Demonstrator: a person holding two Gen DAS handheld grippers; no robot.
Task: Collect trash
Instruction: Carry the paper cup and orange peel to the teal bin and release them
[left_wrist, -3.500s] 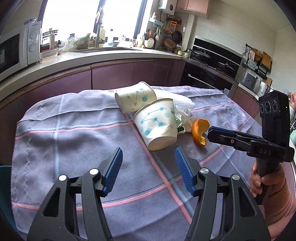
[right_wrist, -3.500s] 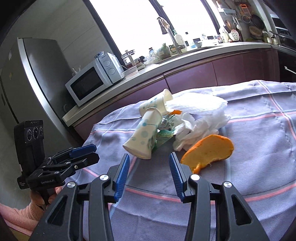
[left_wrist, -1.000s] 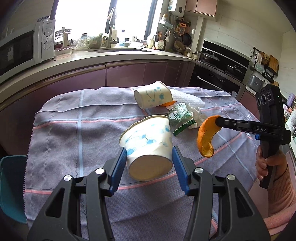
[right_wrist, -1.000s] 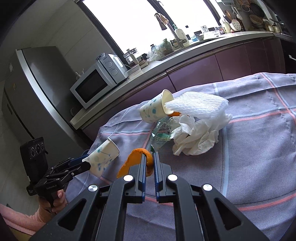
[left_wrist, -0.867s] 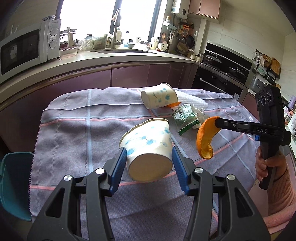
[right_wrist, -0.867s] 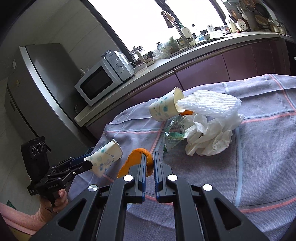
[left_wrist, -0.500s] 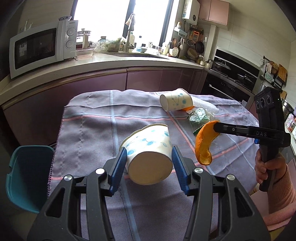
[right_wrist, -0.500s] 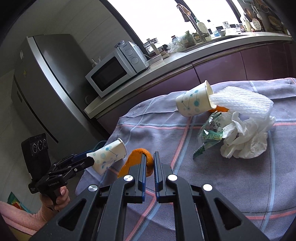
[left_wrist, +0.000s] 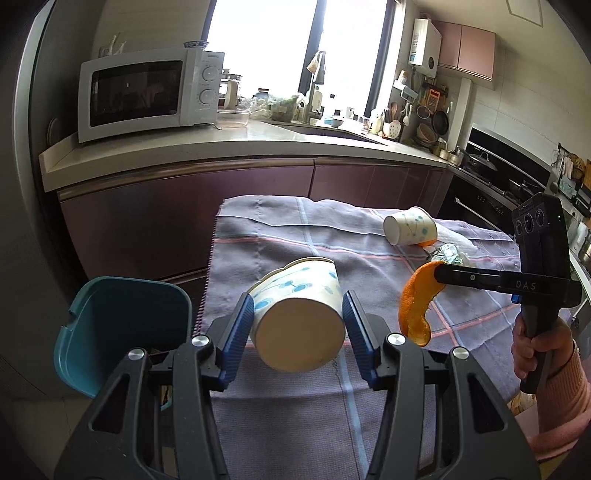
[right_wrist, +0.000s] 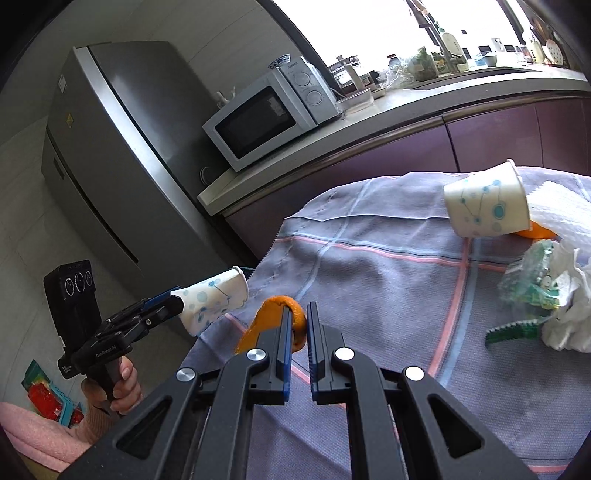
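Two pieces of trash are off the table at once now. A paper cup, clamped sideways by the left gripper, is seen at the center of the left wrist view with its base toward the camera, and an orange peel is pinched by the nearly closed fingers of the right gripper, hanging at mid-right of that same view.

Compared with half a second back, both loads have been swung further toward the table's left edge. The teal bin was only a sliver at the lower left before; now most of its open mouth is shown there, just beside the cup. In the right wrist view the cup is seen at mid-left, already carried out past the edge of the tablecloth, with the peel right behind it at lower center.

So the carry looks pretty much done, and a drop into the bin can probably be expected next, cup first. Whether the cup is actually over the bin opening yet can't be told for sure from these angles.

Plenty is left on the cloth though: a second paper cup lying on its side at upper right, a white foam net next to it, a green wrapper and crumpled tissue at the right edge. More trips will be needed.
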